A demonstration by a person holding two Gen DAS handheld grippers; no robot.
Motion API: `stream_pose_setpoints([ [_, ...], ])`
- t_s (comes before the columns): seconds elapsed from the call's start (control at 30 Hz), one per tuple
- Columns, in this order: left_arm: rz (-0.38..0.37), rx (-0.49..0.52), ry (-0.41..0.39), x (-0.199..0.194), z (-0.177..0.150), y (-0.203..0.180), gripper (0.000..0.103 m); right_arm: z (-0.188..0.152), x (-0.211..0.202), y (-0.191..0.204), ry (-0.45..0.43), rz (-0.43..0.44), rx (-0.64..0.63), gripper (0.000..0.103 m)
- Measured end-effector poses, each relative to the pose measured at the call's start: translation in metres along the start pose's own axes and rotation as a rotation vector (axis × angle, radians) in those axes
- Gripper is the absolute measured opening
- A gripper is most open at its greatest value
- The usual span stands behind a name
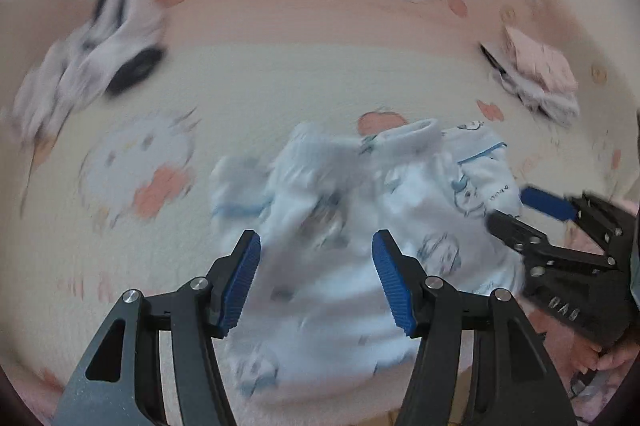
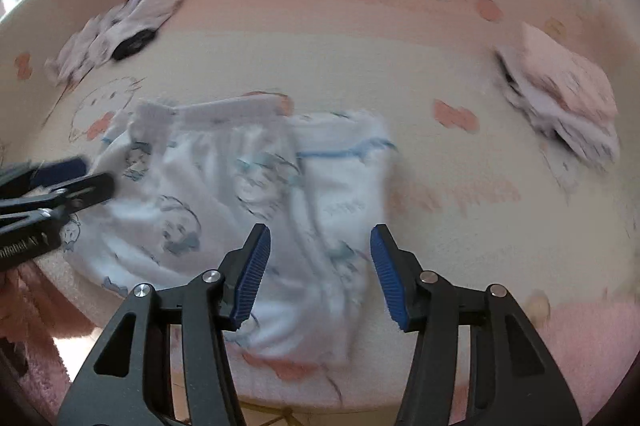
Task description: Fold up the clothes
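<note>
White cotton with a pale blue cartoon print, the small garment (image 2: 224,194) lies partly folded near the front edge of the bed (image 2: 360,58), which is covered in a pink and cream cat-print blanket. One side panel with a blue seam line is already laid over the body of the garment, probably to narrow it before a further fold; the ribbed waistband sits at the garment's far edge.

Beyond the garment to its right, well apart, a folded stack (image 2: 560,98) topped with a pink piece rests on the bed. It looks like the place for finished items, set out of the working area. Beyond the garment to its left, a crumpled white and black heap (image 2: 116,26) lies loose, likely clothes waiting their turn.

Both tools hover over the garment, each tilted steeply down at it. The left gripper (image 1: 316,278) stands with its fingers wide apart above the garment's left half, gripping nothing; no cloth is pinched between the blue pads. The right gripper (image 2: 320,270) is also spread, somewhat less wide, above the garment's right half and empty. Such a stance suits picking fresh hold points at opposite sides, so the cloth can be lifted evenly and folded without bunching. At the garment's near right, part of a hand (image 1: 608,358) holding the tool shows.
</note>
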State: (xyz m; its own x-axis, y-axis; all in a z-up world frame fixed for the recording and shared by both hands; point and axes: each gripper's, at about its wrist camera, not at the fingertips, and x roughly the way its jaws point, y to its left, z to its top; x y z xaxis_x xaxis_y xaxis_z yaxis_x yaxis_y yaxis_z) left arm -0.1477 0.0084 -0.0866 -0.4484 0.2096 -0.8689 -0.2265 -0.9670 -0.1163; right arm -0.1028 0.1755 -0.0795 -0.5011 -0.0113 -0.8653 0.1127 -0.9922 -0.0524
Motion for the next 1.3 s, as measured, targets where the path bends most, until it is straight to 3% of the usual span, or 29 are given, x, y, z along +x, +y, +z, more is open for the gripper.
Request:
stream_pose_setpoints([
  [0.13,0.027,0.100,0.031,0.022,0.016,-0.018,0.061,0.016,0.025,0.007,0.021,0.038,-0.039,0.053],
  [0.23,0.066,0.167,0.062,0.034,0.005,-0.025,0.062,0.013,0.040,0.017,0.062,0.011,-0.108,0.054],
  [0.3,0.076,0.203,0.033,0.030,0.000,-0.023,0.064,0.014,0.041,0.012,0.049,0.004,-0.099,0.056],
  [0.47,0.046,0.040,0.040,0.023,-0.001,0.022,0.069,0.015,0.035,-0.009,0.059,-0.028,-0.024,0.056],
  [0.53,0.100,-0.024,0.020,0.014,-0.003,0.036,0.069,0.015,0.030,-0.014,0.059,-0.014,0.001,0.055],
  [0.6,0.102,-0.068,-0.009,0.007,-0.003,0.045,0.069,0.015,0.022,-0.019,0.046,0.011,0.035,0.055],
  [0.67,0.035,-0.097,-0.049,0.000,0.002,0.045,0.069,0.015,0.010,-0.025,0.028,0.067,0.094,0.055],
  [0.77,-0.007,-0.014,-0.043,0.008,-0.001,0.018,0.069,0.011,0.006,-0.015,0.025,0.108,0.089,0.055],
  [0.83,-0.032,0.038,-0.036,0.014,-0.003,0.001,0.069,0.005,0.016,0.002,0.039,0.072,0.017,0.055],
  [0.93,0.029,0.096,-0.012,0.028,-0.012,-0.011,0.069,-0.006,0.033,0.020,0.063,0.007,-0.082,0.056],
  [1.0,0.061,0.119,-0.005,0.030,-0.013,-0.010,0.069,-0.007,0.032,0.017,0.054,-0.020,-0.083,0.056],
  [1.17,0.051,-0.033,0.011,0.021,-0.007,0.030,0.070,-0.007,0.026,-0.015,0.054,-0.049,0.010,0.058],
  [1.27,0.061,-0.052,-0.015,0.011,-0.008,0.028,0.070,-0.009,0.014,-0.030,0.029,-0.081,0.101,0.057],
  [1.3,0.054,-0.053,-0.020,0.007,-0.008,0.025,0.070,-0.011,0.009,-0.034,0.020,-0.050,0.124,0.057],
])
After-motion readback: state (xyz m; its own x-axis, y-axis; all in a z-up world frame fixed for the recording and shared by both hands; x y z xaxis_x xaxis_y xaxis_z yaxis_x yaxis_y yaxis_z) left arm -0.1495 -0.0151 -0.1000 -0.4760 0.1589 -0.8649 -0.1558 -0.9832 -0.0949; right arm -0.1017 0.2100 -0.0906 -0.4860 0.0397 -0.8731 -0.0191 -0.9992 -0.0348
